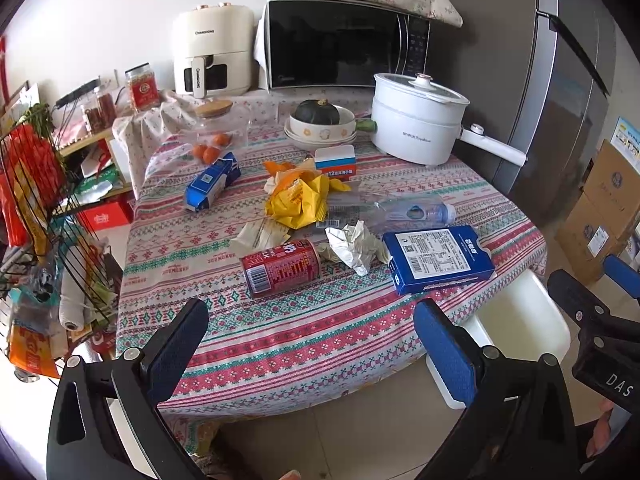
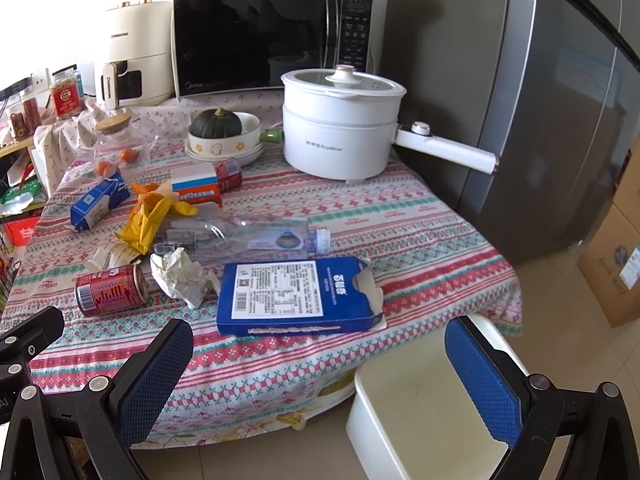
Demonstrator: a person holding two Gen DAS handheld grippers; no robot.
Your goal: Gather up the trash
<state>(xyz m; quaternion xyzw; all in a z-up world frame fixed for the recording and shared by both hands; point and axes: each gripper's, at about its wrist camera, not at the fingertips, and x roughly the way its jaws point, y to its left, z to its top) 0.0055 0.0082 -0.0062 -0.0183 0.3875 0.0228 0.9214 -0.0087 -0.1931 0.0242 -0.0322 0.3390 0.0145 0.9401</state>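
Note:
Trash lies on the patterned tablecloth: a red can (image 1: 280,266) (image 2: 110,289) on its side, crumpled white paper (image 1: 352,246) (image 2: 182,278), a flat blue box (image 1: 438,258) (image 2: 296,294), a clear plastic bottle (image 1: 412,210) (image 2: 256,236), yellow wrappers (image 1: 298,198) (image 2: 150,216) and a blue carton (image 1: 212,186) (image 2: 98,202). A white bin (image 1: 520,320) (image 2: 424,408) stands on the floor at the table's right front. My left gripper (image 1: 312,344) is open and empty, short of the can. My right gripper (image 2: 320,376) is open and empty, near the blue box and above the bin.
A white electric pot (image 1: 416,120) (image 2: 340,128), a bowl with a squash (image 1: 320,120), a microwave (image 1: 344,44) and an air fryer (image 1: 212,52) stand at the back. A wire rack (image 1: 44,208) is left of the table. A fridge (image 2: 540,100) and cardboard boxes (image 1: 604,208) are right.

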